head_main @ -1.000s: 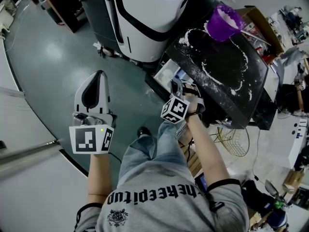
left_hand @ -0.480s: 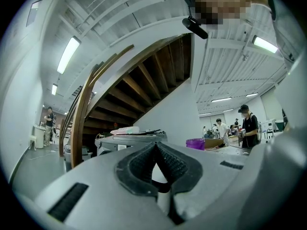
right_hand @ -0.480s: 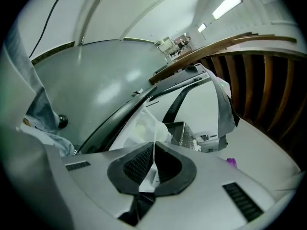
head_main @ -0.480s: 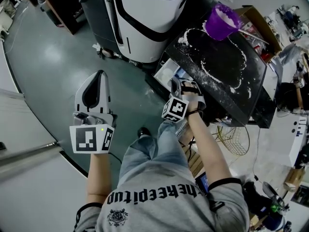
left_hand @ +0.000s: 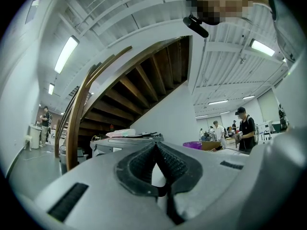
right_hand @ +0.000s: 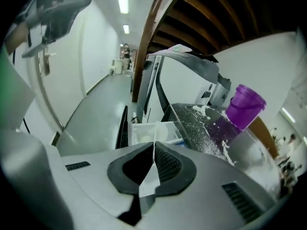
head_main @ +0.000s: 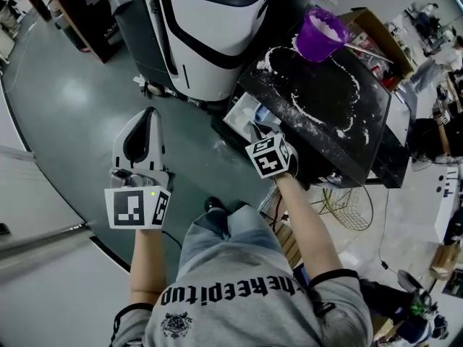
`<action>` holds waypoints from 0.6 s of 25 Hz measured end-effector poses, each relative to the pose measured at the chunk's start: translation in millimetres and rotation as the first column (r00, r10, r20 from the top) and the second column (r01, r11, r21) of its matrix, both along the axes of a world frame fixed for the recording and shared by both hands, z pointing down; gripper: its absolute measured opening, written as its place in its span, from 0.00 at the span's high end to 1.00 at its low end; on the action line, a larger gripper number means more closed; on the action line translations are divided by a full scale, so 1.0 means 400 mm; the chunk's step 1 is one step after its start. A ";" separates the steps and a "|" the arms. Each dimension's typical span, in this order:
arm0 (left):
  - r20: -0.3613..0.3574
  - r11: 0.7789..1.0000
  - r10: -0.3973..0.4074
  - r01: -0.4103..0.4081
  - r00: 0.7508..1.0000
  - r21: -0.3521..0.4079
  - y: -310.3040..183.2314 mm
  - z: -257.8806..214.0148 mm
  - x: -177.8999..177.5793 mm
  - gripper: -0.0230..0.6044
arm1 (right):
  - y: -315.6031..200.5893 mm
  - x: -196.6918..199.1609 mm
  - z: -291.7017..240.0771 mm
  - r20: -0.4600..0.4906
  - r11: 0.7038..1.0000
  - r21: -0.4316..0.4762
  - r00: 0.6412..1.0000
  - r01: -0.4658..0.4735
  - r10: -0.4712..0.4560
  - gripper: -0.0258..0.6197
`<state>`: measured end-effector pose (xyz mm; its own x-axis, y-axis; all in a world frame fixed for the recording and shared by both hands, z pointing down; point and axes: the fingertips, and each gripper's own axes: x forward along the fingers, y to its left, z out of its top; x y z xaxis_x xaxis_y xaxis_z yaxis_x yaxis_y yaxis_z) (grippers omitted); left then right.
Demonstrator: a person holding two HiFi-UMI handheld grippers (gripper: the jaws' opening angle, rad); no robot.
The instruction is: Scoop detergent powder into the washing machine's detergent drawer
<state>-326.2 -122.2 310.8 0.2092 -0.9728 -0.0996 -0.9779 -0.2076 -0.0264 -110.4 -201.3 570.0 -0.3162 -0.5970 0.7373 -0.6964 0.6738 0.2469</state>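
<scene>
The white washing machine (head_main: 210, 27) stands at the top of the head view. Its detergent drawer (head_main: 248, 111) is pulled out beside a black table (head_main: 329, 114) strewn with white powder. A purple cup (head_main: 320, 33) with powder stands at the table's far edge. My right gripper (head_main: 255, 129) is shut and empty, hovering just at the drawer's near end. In the right gripper view the drawer (right_hand: 149, 131) lies right past the right gripper (right_hand: 153, 145), with the purple cup (right_hand: 244, 104) beyond to the right. My left gripper (head_main: 150, 112) is shut and empty over the floor, away from the machine.
A cardboard box (head_main: 376, 31) sits behind the cup. A wire basket (head_main: 347, 208) and clutter lie on the floor at the right. A wooden staircase (left_hand: 96, 95) rises at the left gripper view's left, where several people (left_hand: 247, 128) stand far off.
My right gripper has moved up and slightly left, closer to the open drawer. The left gripper has stayed where it was.
</scene>
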 end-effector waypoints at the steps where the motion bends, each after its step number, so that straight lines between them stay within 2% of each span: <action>1: -0.001 1.000 0.006 -0.006 1.000 0.002 -0.005 -0.004 0.006 0.96 | 0.000 0.003 -0.011 0.051 0.999 -0.015 0.998 -0.029 0.030 0.95; 3: -0.003 1.000 0.020 -0.020 1.000 0.006 -0.014 -0.009 0.021 0.96 | 0.002 0.014 -0.031 0.151 0.995 -0.047 0.984 -0.091 0.097 0.95; 7: -0.004 0.998 0.054 -0.054 0.999 0.012 -0.032 -0.017 0.059 0.96 | 0.010 0.036 -0.083 0.319 0.981 -0.090 0.928 -0.173 0.192 0.95; 15: 0.001 0.994 0.104 -0.104 0.995 0.023 -0.057 -0.049 0.148 0.96 | 0.028 0.082 -0.218 0.511 0.968 -0.080 0.824 -0.237 0.244 0.95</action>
<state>-267.0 -145.2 291.1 0.3088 -0.9433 -0.1219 -0.9511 -0.3072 -0.0322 -77.6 -190.0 482.9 -0.4987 -0.6956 0.5171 -0.8605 0.4690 -0.1988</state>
